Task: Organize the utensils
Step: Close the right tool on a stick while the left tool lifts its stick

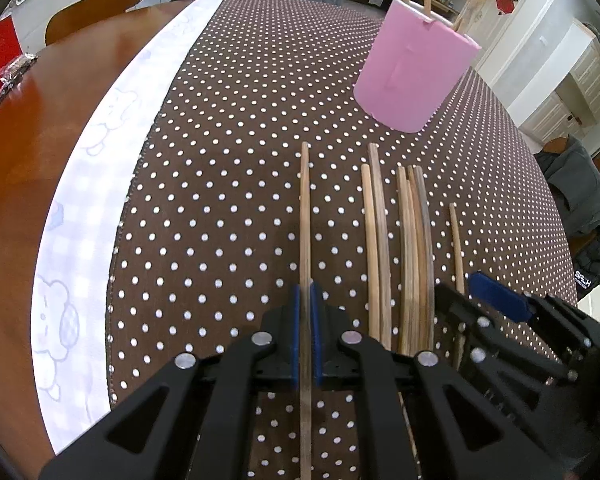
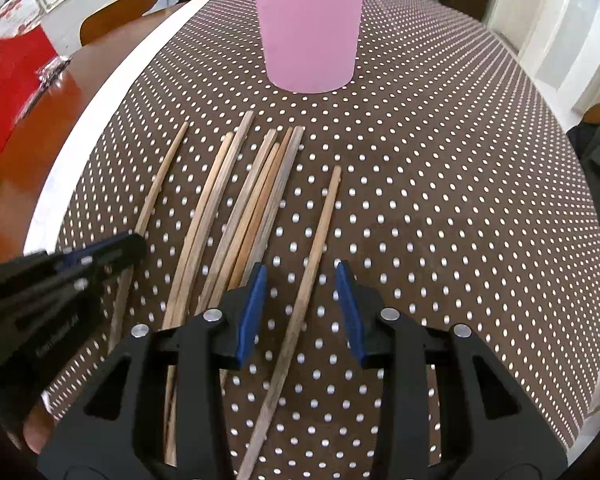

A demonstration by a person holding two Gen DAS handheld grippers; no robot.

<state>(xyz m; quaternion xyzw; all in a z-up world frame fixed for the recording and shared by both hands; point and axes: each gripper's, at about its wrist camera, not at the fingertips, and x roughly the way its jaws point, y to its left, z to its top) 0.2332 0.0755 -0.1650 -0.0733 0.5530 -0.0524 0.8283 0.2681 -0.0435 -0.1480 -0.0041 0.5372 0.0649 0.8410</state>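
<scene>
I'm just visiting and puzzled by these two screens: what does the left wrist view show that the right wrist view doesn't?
Only the left wrist view shows the left gripper shut on one chopstick, sticks standing up out of the pink cup, and the pale bear-print cloth.

Only the right wrist view shows the right gripper open around a lone chopstick, not yet pressing on it.

Both show the cup, the loose chopsticks and the dotted brown cloth.
</scene>
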